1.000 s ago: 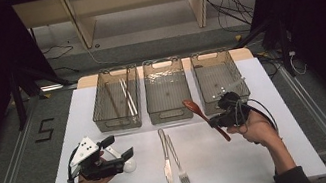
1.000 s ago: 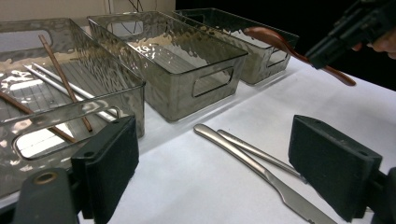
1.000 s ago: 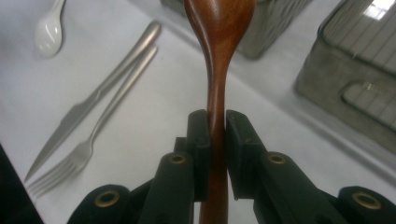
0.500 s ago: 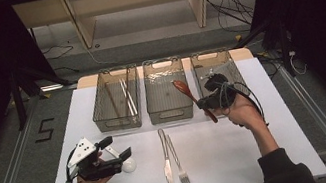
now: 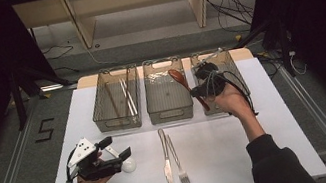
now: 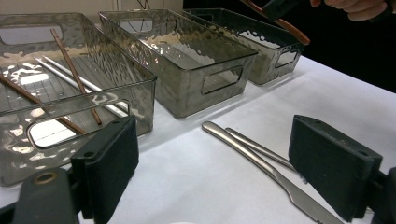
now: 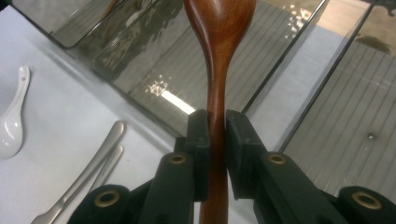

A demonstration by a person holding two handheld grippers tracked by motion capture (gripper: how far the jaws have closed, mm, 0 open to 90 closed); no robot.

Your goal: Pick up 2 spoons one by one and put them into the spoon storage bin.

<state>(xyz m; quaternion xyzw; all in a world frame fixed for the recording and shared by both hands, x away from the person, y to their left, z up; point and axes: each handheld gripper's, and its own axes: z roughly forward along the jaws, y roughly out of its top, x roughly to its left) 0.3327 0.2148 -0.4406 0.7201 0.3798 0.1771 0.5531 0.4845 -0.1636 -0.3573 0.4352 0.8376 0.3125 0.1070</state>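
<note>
My right gripper (image 5: 200, 91) (image 7: 217, 119) is shut on the handle of a brown wooden spoon (image 5: 182, 80) (image 7: 219, 28). It holds the spoon in the air, bowl pointing away, over the near rims of the middle bin (image 5: 170, 115) and right bin (image 5: 226, 60). My left gripper (image 5: 116, 148) (image 6: 229, 172) rests low at the front left, jaws wide open with nothing between them. A white ceramic spoon (image 5: 128, 166) (image 7: 11, 126) lies on the table just beside its tips.
Three clear plastic bins stand in a row at the back; the left bin (image 5: 121, 124) holds chopsticks (image 5: 125, 93). A steel knife (image 5: 166, 162) (image 6: 261, 163) and a fork (image 5: 178, 162) lie side by side at the front centre of the white table (image 5: 271, 143).
My right gripper has carried the wooden spoon up, away from me and to the left, from the table before the right bin to above the bins' near rims. The left gripper stayed put.
</note>
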